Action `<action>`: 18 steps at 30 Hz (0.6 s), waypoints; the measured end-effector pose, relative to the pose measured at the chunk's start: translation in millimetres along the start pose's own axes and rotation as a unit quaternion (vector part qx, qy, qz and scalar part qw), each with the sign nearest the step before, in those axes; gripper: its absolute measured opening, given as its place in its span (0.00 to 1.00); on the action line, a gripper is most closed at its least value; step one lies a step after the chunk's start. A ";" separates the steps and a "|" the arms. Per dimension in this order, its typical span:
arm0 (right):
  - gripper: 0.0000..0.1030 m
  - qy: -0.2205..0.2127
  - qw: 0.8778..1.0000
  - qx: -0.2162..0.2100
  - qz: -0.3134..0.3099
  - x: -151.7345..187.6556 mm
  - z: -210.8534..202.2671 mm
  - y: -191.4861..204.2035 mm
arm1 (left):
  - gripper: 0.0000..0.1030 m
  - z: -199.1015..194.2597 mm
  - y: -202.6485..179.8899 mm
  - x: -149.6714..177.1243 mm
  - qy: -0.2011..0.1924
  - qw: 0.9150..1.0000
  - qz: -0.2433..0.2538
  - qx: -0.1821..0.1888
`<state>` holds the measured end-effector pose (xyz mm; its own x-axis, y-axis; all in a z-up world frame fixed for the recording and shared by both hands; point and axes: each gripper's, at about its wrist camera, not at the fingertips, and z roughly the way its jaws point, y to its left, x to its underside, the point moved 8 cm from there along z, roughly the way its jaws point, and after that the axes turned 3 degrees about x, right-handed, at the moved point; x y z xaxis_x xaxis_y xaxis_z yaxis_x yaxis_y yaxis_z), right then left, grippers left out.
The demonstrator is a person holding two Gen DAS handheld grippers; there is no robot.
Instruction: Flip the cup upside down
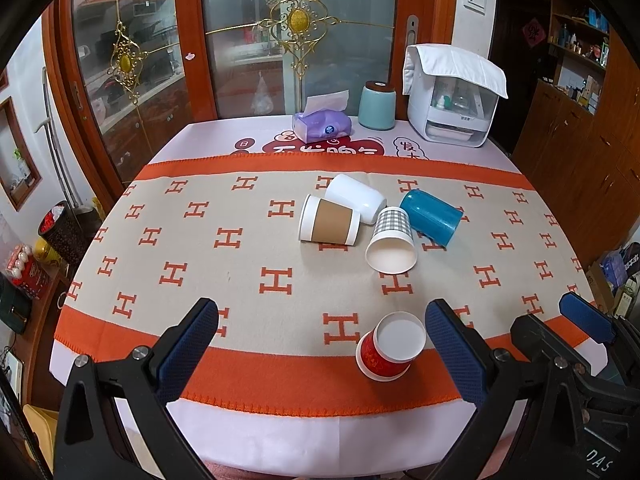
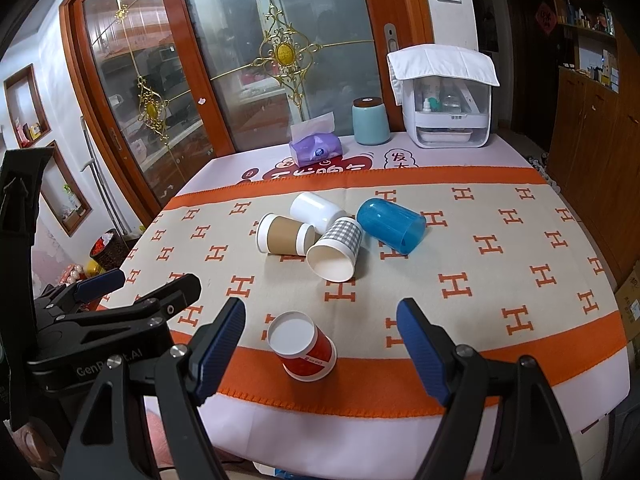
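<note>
Both tools stand with jaws spread wide and empty: the left gripper (image 1: 322, 334) and the right gripper (image 2: 321, 330) hover over the near edge of the table (image 1: 280, 432). The red cup (image 1: 390, 346) already sits inverted on the near orange band; four cups — brown-sleeved cup (image 1: 329, 220), white cup (image 1: 356, 198), checked cup (image 1: 391, 244), blue cup (image 1: 431, 218) — lie on their sides, clustered and touching, farther back. Risk: closing on one light cup may nudge or roll its neighbours, and excess squeeze may crush a paper wall.
</note>
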<state>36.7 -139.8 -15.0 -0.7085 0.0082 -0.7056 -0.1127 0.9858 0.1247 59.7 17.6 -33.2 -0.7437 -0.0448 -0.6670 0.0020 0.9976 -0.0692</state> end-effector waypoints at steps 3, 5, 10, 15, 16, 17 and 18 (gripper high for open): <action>0.76 0.000 1.000 0.000 0.000 -0.4 0.0 -0.3 | 0.99 0.0 0.0 0.2 0.000 1.000 0.000 0.000; 0.76 0.001 1.000 -0.001 0.000 -0.1 0.1 -0.2 | 0.99 0.3 0.1 0.7 0.000 1.000 0.000 0.000; 0.76 0.000 1.000 0.000 0.000 -0.4 0.1 -0.7 | 0.99 0.1 1.3 4.3 0.002 1.000 0.000 0.000; 0.76 0.001 1.000 -0.001 0.001 -0.3 0.2 -0.7 | 0.99 0.2 1.1 5.0 0.002 1.000 0.000 -0.001; 0.76 0.001 1.000 -0.001 0.001 -0.3 0.3 -0.7 | 0.99 0.6 0.6 4.1 0.002 1.000 0.000 -0.001; 0.76 0.001 1.000 -0.001 0.001 -0.3 0.3 -0.8 | 0.99 0.5 0.9 4.5 0.003 1.000 0.000 -0.001; 0.76 0.001 1.000 -0.001 0.001 -0.2 0.3 -0.8 | 0.99 0.5 1.2 5.0 0.003 1.000 0.000 -0.001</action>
<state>37.1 -140.5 -15.2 -0.7102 0.0095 -0.7039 -0.1134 0.9853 0.1278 56.3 18.5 -36.9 -0.7477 -0.0447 -0.6625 0.0009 0.9977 -0.0683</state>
